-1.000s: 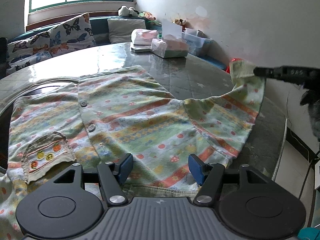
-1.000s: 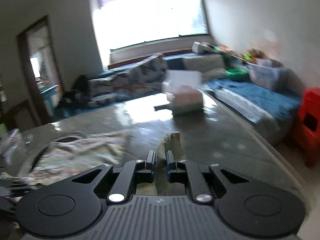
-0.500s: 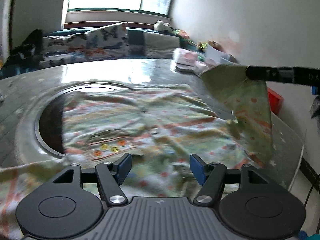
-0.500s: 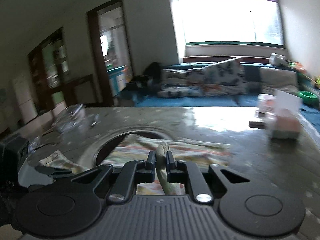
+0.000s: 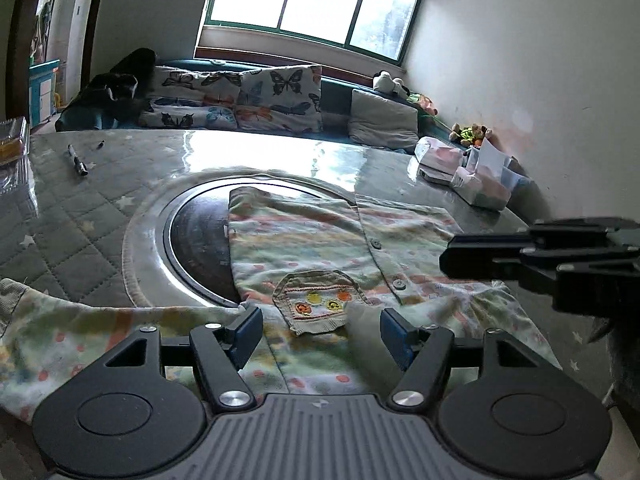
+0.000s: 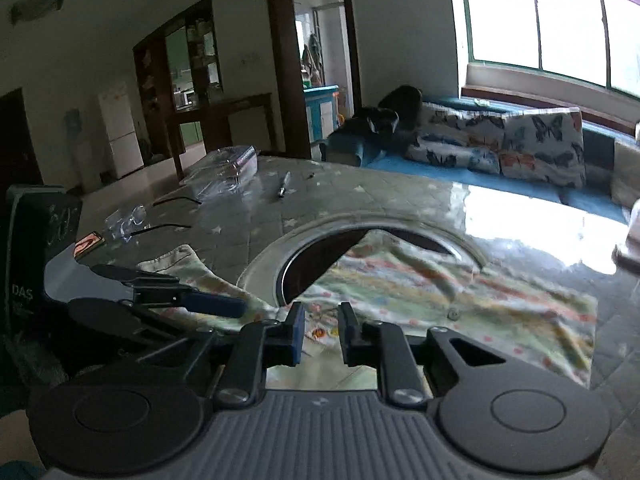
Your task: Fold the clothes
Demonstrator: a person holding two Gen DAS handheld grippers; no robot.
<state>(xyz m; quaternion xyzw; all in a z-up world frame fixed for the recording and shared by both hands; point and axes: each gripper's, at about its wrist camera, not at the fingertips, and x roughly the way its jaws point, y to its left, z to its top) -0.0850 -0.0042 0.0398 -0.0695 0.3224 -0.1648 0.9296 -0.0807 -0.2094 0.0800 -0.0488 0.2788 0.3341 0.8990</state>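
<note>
Sleeve status: one second ago my right tongs (image 6: pixel 320 334) were clamped on the right sleeve and held it raised off to the side; half a second ago they carried it across above the shirt (image 5: pixel 332 240). Now their jaws stand slightly apart with nothing between them, and the sleeve (image 5: pixel 472 312) lies flat across the shirt front, below the buttons and beside the small pocket (image 5: pixel 320 304). I judge the right-hand fold as laid down and released.

Shirt position: it lies spread on the tabletop (image 5: pixel 80 216), front side up, its upper part overhanging the round recess (image 5: pixel 196 248) in the middle. The other sleeve (image 5: pixel 60 332) lies stretched out flat to the left, unfolded.

My left tongs (image 5: pixel 320 336) hover low over the near hem, jaws wide open, holding nothing.

Consequence for the task: one side is folded in; the left sleeve is the matching part left to bring across.
</note>
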